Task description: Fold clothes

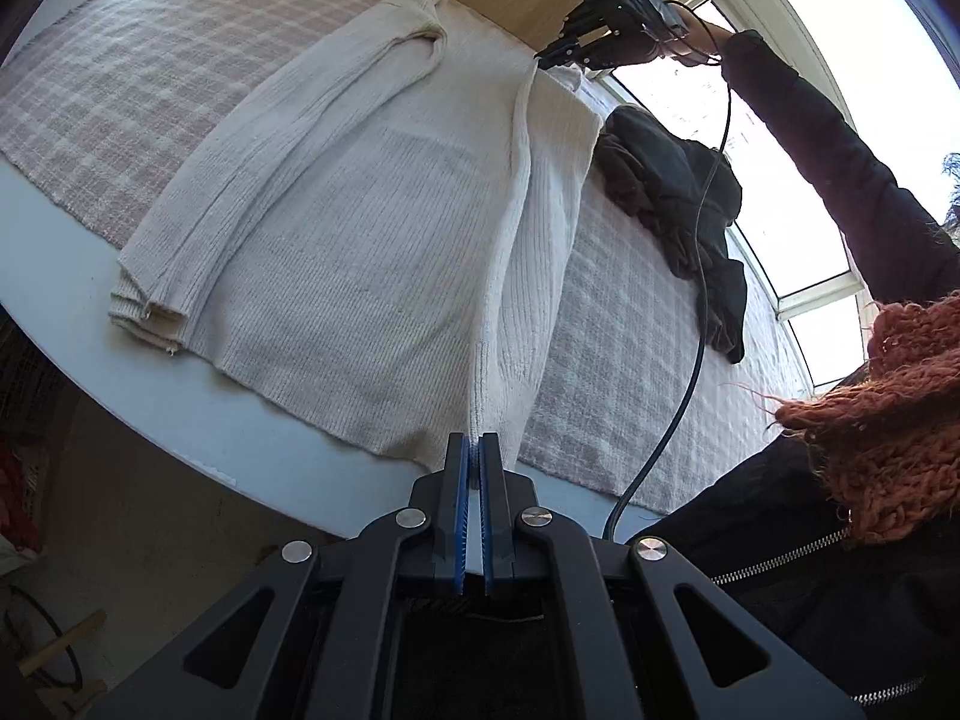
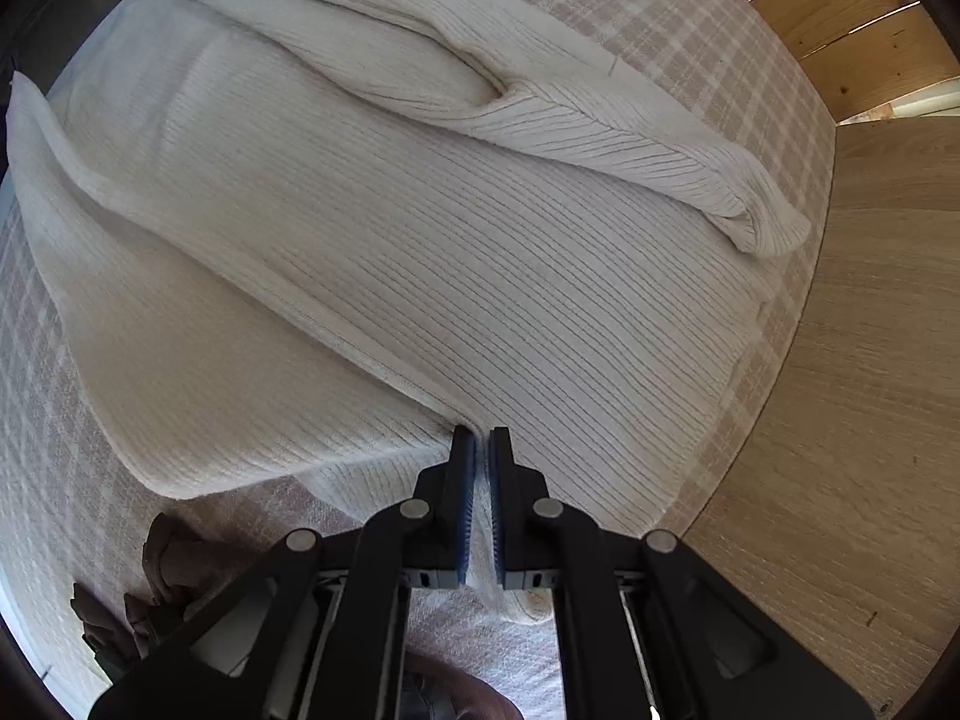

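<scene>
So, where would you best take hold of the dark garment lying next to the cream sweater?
Probably the dark garment is best pinched at a raised fold on top of the heap, coming from above. It lies bunched on the checked blanket, so no flat edge shows, but its wrinkles stand up. Both claws are busy now: left claw and right claw shut on the cream sweater.

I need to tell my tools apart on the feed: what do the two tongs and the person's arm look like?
Both the left tongs and the right tongs are matte black linkages with silver round pivot pins and blue ridged pads. A dark cable trails from the right one. The arm wears a dark sleeve; a zipped black jacket and rust-orange knitted scarf show.
</scene>
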Motion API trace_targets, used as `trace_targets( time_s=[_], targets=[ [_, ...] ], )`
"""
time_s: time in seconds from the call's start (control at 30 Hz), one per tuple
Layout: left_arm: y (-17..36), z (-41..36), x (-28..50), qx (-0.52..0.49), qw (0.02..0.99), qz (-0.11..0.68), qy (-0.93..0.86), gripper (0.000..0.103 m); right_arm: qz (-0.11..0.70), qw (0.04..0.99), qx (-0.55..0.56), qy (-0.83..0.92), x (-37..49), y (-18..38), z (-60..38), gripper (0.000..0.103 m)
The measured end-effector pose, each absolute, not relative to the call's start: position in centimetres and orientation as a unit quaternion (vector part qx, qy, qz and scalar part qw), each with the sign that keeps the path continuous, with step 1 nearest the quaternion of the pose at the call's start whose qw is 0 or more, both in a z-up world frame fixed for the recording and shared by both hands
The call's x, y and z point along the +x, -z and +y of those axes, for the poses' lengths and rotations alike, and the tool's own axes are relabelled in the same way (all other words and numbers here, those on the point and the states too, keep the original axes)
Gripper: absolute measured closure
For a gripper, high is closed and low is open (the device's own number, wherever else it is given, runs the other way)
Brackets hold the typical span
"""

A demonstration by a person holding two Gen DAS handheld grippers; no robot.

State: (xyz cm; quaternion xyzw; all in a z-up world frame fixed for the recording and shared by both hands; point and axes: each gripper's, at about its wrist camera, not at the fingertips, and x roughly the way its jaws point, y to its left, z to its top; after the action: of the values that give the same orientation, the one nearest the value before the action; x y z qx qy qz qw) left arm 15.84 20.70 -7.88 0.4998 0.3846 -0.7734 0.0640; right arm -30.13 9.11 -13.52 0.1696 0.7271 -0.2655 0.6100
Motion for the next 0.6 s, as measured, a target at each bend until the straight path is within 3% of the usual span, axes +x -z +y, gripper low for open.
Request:
trace_targets(
  time_s=[0.17,0.23,0.3,0.37,0.6],
  targets=[
    [9.6,20.5,16.1,0.519,0.066,0.386,0.759,0.103,0.737,0.585,0.178,0.289,-30.7,14.5,8.8,0.097],
    [9.3,20.4,16.3,0.520,0.070,0.383,0.760,0.103,0.735,0.581,0.172,0.305,-30.7,13.4,8.7,0.087],
    [8.7,20.2,16.7,0.519,0.081,0.377,0.763,0.103,0.737,0.580,0.136,0.319,-30.4,11.9,9.4,0.067],
    [7.7,20.2,17.0,0.519,0.089,0.365,0.768,0.103,0.724,0.585,0.129,0.342,-30.5,10.0,10.4,0.059],
    [5.2,21.9,13.1,0.527,0.021,0.280,0.802,0.102,0.618,0.604,0.251,0.437,-31.7,8.4,15.8,0.058]
  ],
)
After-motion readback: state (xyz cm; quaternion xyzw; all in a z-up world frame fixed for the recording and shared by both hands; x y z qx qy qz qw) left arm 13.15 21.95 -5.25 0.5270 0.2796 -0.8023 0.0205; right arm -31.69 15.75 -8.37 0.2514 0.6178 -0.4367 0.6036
